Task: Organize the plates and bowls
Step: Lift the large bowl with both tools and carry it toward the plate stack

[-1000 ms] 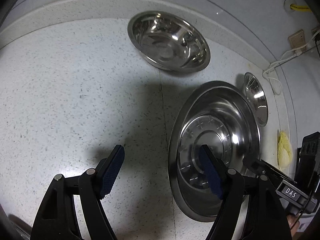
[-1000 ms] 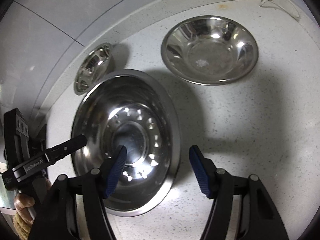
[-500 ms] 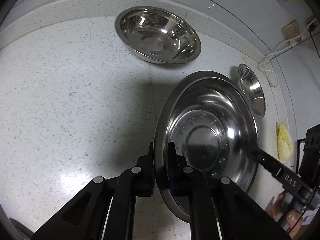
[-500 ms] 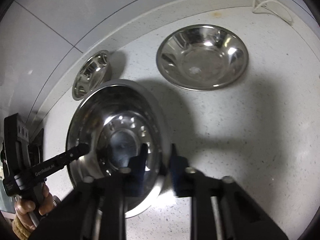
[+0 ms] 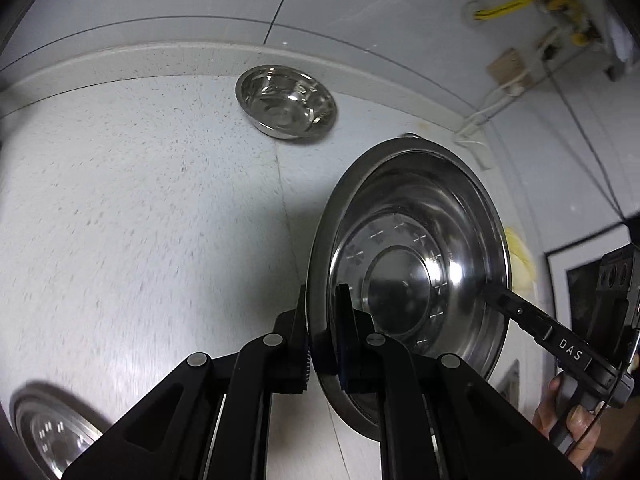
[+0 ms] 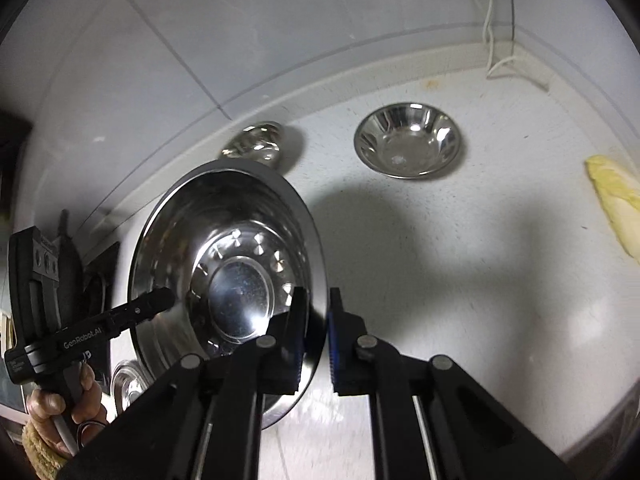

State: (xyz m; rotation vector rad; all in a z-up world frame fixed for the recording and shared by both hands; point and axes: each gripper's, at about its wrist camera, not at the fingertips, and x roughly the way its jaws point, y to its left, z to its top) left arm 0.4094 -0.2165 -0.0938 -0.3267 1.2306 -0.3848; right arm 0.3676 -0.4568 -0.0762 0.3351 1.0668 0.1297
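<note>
Both claws pinch one large steel bowl by its rim, clear of the desk.
The left claw (image 5: 322, 332) and right claw (image 6: 316, 336) clamp opposite edges of the large steel bowl (image 5: 416, 264), centre-right in the left view; a smaller bowl (image 6: 408, 142) sits on the speckled desk (image 6: 460, 280), upper right.

large plate (image 5: 416, 264): shiny silver steel, ring of small cross marks around its centre disc
bowl (image 5: 286, 102): mirror silver, at 12 o'clock of the countertop
small bowl (image 6: 256, 144): silver, at 11 o'clock
countertop (image 5: 140, 220): white with fine dark speckles
cloth (image 6: 618, 200): pale yellow, at 3 o'clock
gripper pads (image 6: 331, 340): blue, on black arms
wall (image 6: 200, 20): pale grey tiles, thin dark joints
</note>
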